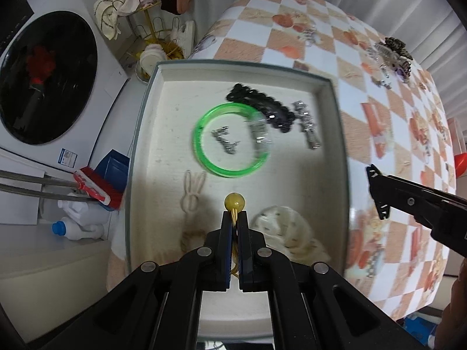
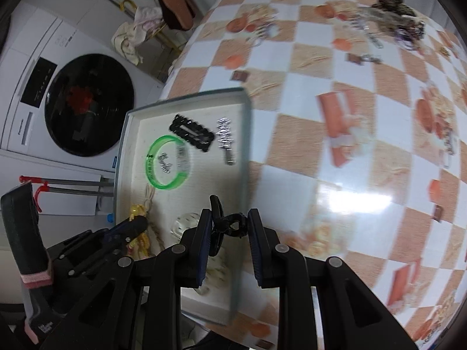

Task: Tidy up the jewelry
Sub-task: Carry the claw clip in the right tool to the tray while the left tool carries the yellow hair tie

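My left gripper [image 1: 235, 214] points straight down over a grey-rimmed tray [image 1: 335, 134] and is shut on a yellow cord with a yellow bead [image 1: 234, 201] at its tip. The tray holds a green bangle [image 1: 201, 157], a black hair clip [image 1: 262, 105], a silver clip [image 1: 306, 125], small silver pieces [image 1: 226, 141], a cream rabbit-ear tie [image 1: 191, 195] and a cream scrunchie [image 1: 289, 230]. My right gripper [image 2: 229, 215] is shut on a small black claw clip [image 2: 226, 223] above the tray's near right rim [image 2: 243, 175]. It shows as the right gripper [image 1: 378, 192] beside the tray.
A checkered tablecloth [image 2: 335, 102] covers the table, and a heap of loose jewelry [image 2: 400, 20] lies at its far right. Left of the table stand a washing machine [image 1: 46, 78], a gold rack with cloths [image 1: 137, 3], a red broom [image 1: 93, 186] and white bottles [image 1: 78, 221].
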The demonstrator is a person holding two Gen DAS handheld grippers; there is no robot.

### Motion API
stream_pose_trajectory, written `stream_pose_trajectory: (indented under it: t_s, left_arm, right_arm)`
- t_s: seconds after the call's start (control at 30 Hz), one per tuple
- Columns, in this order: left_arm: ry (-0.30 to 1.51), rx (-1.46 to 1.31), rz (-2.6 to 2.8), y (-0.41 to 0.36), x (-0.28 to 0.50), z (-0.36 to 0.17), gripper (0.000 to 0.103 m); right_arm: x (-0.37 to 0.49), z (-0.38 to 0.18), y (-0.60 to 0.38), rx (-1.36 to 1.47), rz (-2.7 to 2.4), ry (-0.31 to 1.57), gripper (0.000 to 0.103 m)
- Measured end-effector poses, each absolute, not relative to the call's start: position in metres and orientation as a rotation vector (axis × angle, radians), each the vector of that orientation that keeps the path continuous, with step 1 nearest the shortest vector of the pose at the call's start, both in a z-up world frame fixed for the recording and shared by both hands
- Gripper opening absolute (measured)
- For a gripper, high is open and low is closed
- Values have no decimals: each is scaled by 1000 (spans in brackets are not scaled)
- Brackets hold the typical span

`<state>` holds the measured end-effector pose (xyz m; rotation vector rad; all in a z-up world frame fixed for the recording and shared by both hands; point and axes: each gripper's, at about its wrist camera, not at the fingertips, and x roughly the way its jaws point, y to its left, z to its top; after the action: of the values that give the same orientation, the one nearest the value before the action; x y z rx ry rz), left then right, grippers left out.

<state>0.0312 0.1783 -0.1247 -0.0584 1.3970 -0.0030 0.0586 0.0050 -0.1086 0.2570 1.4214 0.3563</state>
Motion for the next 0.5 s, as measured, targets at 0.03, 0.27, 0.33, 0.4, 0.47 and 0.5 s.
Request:
stream_pose_trajectory:
  t_s: [0.03,0.27,0.33,0.4,0.47,0.5]
  left_arm:
    - [1397,-53,-6,181,33,-128,8]
    - [1412,-28,-11,187,41,-150,8]
    - [1409,-21,-9,186,40,-153,8]
    - [1415,-15,-6,186,40,-157,8]
    - [1429,-10,2,185,40,-161,8]
    - [1433,-8,5,184,40,-163,8]
  right_arm:
    - [60,-112,12,255,359,1427,27]
    - [73,-144,43,240,360,1477,27]
    - [75,-152,48,234,361,1492,27]
    - [77,-159,51,219,360,1504,27]
    - [78,-168,53,205,355,1524,27]
    - [78,-171,53,201,351,1534,27]
